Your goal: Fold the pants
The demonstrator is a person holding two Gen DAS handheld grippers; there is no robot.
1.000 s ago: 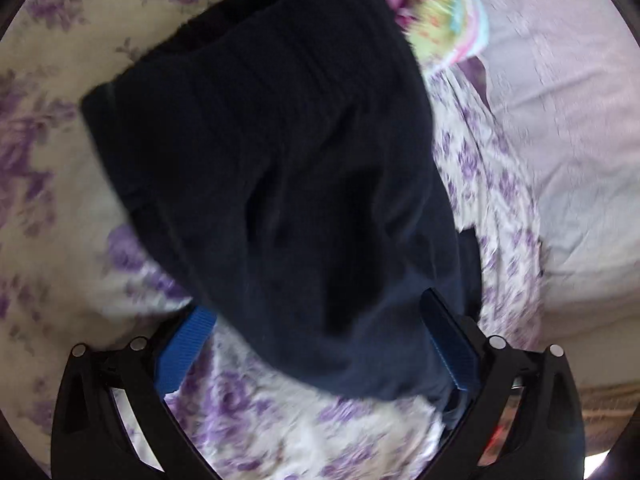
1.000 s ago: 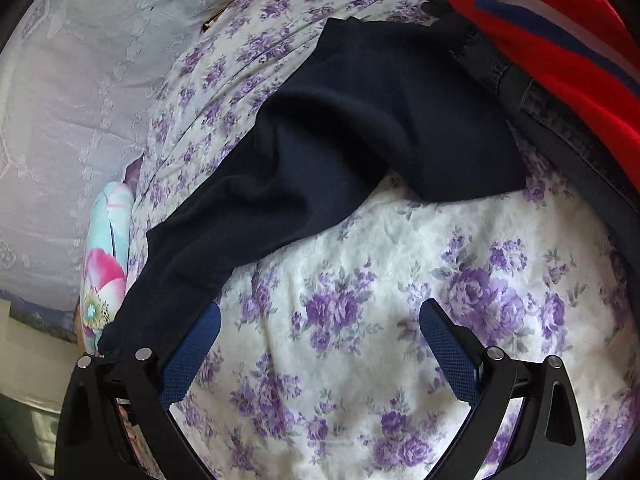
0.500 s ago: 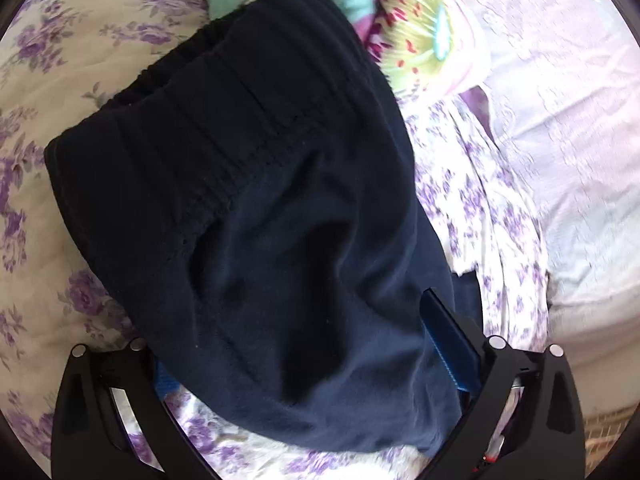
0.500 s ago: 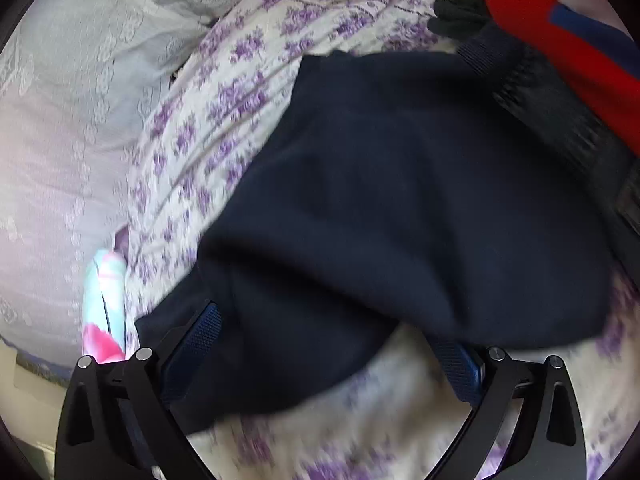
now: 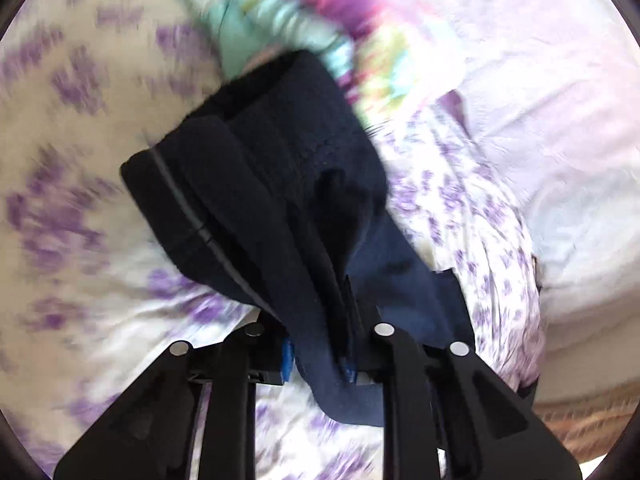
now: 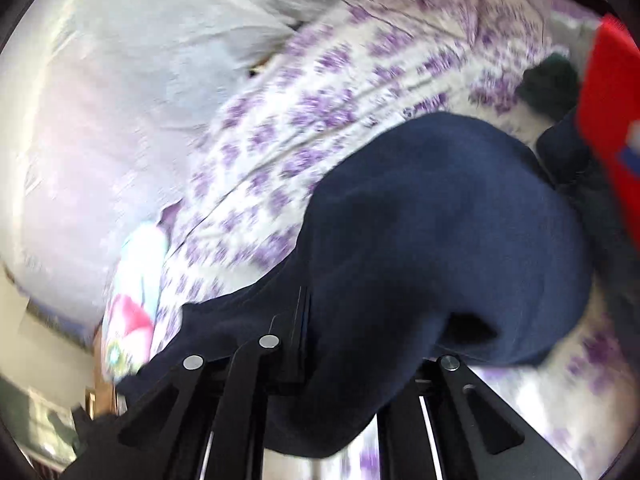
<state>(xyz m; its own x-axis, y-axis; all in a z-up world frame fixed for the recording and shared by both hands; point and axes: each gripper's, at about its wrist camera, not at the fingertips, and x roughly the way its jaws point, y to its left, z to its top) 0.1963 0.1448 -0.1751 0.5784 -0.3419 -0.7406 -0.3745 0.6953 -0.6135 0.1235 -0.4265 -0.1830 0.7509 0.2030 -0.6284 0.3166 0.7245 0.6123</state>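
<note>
Your pants (image 5: 280, 200): dark navy, bunched, waistband end pointing away from you. Left gripper (image 5: 318, 360), right gripper (image 6: 320, 360) just clamped fabric.

- The left gripper (image 5: 318, 354), wide apart a second ago, has just closed on the dark pants (image 5: 280, 200).
- The right gripper (image 6: 340, 364) likewise closed, pinching the pants' fabric.
</note>
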